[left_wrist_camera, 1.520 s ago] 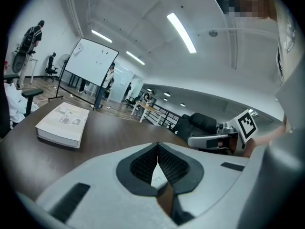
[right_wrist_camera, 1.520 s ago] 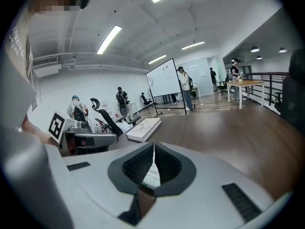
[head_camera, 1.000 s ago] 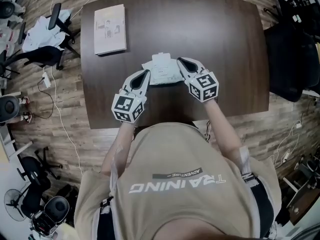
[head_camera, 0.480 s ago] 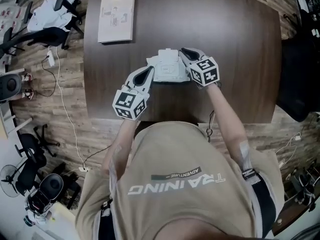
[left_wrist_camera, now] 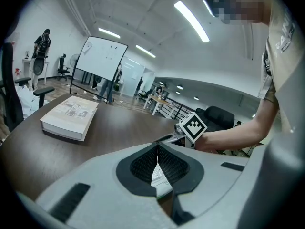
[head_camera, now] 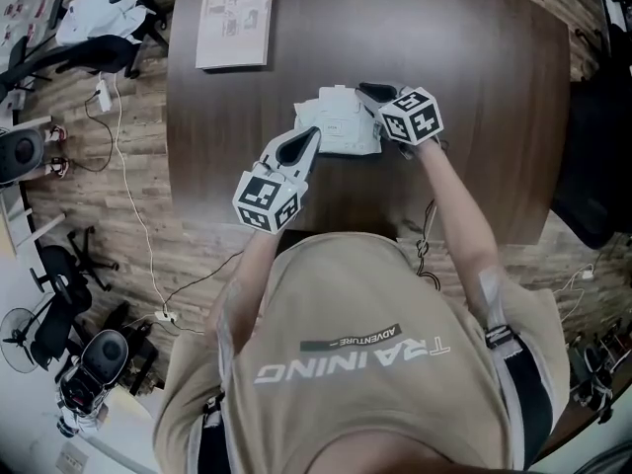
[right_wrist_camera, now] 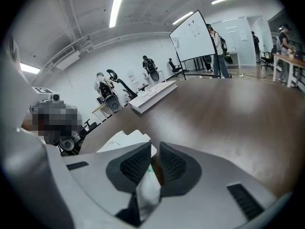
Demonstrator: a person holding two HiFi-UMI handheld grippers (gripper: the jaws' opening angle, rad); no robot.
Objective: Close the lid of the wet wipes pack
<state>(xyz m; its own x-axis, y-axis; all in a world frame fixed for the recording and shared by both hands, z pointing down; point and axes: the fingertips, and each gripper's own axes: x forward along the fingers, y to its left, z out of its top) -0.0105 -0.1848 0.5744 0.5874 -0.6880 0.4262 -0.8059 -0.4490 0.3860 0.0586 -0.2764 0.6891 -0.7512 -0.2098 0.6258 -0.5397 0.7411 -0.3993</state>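
Observation:
The white wet wipes pack [head_camera: 341, 126] lies on the dark wooden table [head_camera: 484, 77], with a white flap sticking out at its far edge. My left gripper [head_camera: 314, 134] reaches its near left corner; in the left gripper view [left_wrist_camera: 157, 152] the jaws are closed together with the pack's edge [left_wrist_camera: 161, 178] pinched between them. My right gripper [head_camera: 367, 91] lies across the pack's far right side, marker cube toward me. In the right gripper view [right_wrist_camera: 155, 149] a white fold of the pack [right_wrist_camera: 147, 187] sits between the pads, and the pack's top [right_wrist_camera: 124, 140] shows to the left.
A thick book [head_camera: 237, 18] lies at the table's far left corner, also the book [left_wrist_camera: 71, 116] in the left gripper view. Office chairs [head_camera: 89, 18] and cables [head_camera: 128, 215] are on the floor to the left. A black chair [head_camera: 597, 166] stands at the right.
The right gripper has swung round to the pack's far right side, pointing leftward. The left gripper has closed in on the near left corner. The head view has shifted.

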